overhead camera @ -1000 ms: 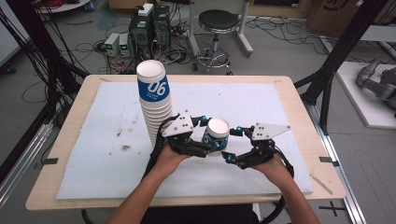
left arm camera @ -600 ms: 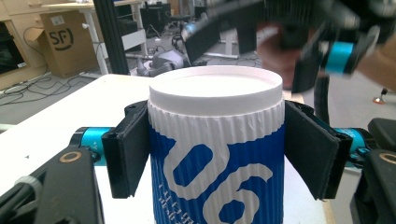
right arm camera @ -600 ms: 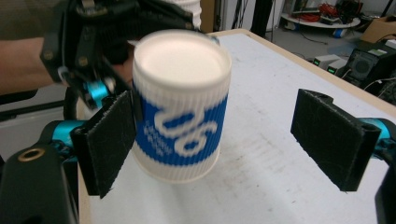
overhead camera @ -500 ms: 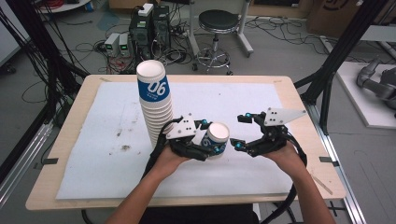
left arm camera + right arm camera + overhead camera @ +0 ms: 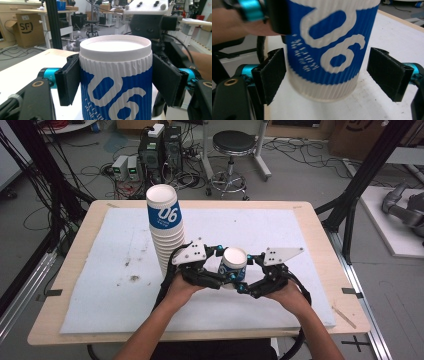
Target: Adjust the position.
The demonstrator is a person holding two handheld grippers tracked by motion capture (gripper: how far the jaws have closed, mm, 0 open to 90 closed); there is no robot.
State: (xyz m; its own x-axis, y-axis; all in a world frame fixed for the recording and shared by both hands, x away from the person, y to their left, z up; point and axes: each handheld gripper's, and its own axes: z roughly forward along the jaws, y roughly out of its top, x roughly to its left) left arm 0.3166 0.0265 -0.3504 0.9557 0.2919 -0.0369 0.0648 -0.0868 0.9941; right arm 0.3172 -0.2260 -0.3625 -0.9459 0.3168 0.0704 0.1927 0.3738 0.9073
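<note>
Just right of centre in the high view, a blue-and-white paper cup is held above the white mat, between the two grippers. The left gripper pinches it: in the left gripper view both black pads press flat against the ribbed wall of the cup, one on each side, just below the rim. The right gripper sits lower, its jaws standing apart around the cup's base; in the right gripper view the cup hangs between the pads with a gap on either side (they have just been closing a little). At centre left a tall stack of matching cups stands upright on the mat.
</note>
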